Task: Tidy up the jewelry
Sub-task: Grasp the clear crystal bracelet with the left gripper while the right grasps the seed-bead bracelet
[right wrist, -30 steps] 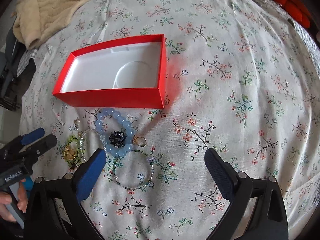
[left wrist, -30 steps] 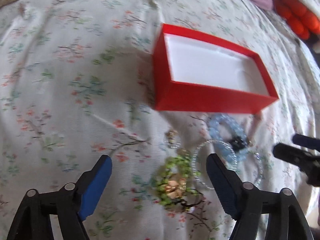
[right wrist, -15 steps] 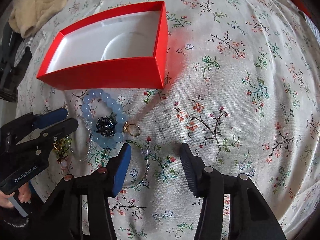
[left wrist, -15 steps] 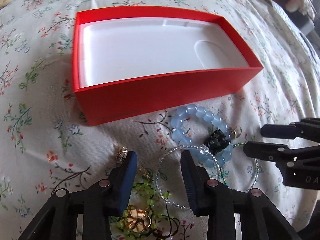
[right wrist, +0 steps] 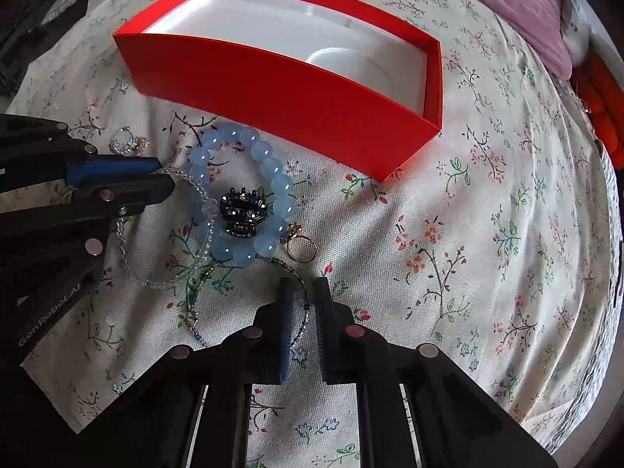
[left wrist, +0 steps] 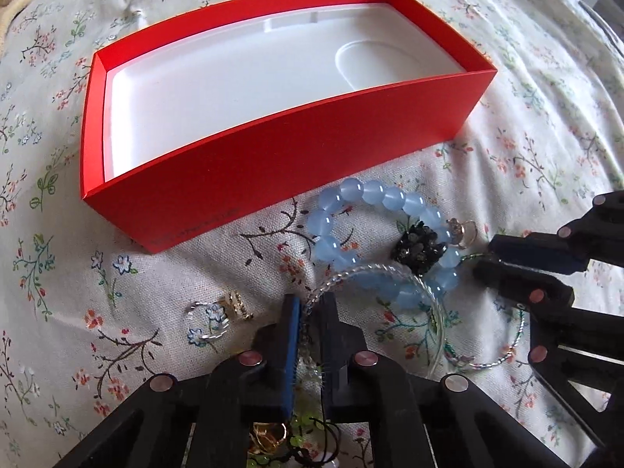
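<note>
An open red box (left wrist: 273,179) (right wrist: 273,82) with a white liner stands on the floral bedsheet. In front of it lie a blue bead bracelet (left wrist: 374,191) (right wrist: 273,167), a black claw clip (left wrist: 419,251) (right wrist: 241,212) and a gold ring (right wrist: 300,247). My left gripper (left wrist: 310,304) (right wrist: 165,179) is shut on the clear bead bracelet (left wrist: 390,271) (right wrist: 156,280). My right gripper (right wrist: 302,300) (left wrist: 481,257) points down, its jaws closing around the thin green bead bracelet (right wrist: 292,273) (left wrist: 503,358). A small gap still shows beside the strand.
A small clear ring with a gold charm (left wrist: 210,319) (right wrist: 126,142) lies left of the pile. A green bead piece with a gold flower (left wrist: 273,440) sits under my left gripper. A purple pillow (right wrist: 507,4) and an orange object (right wrist: 604,105) lie at the far right.
Both grippers came down toward the jewelry pile and narrowed from wide open. The left closed on the clear bracelet; the right drew in around the green one.
</note>
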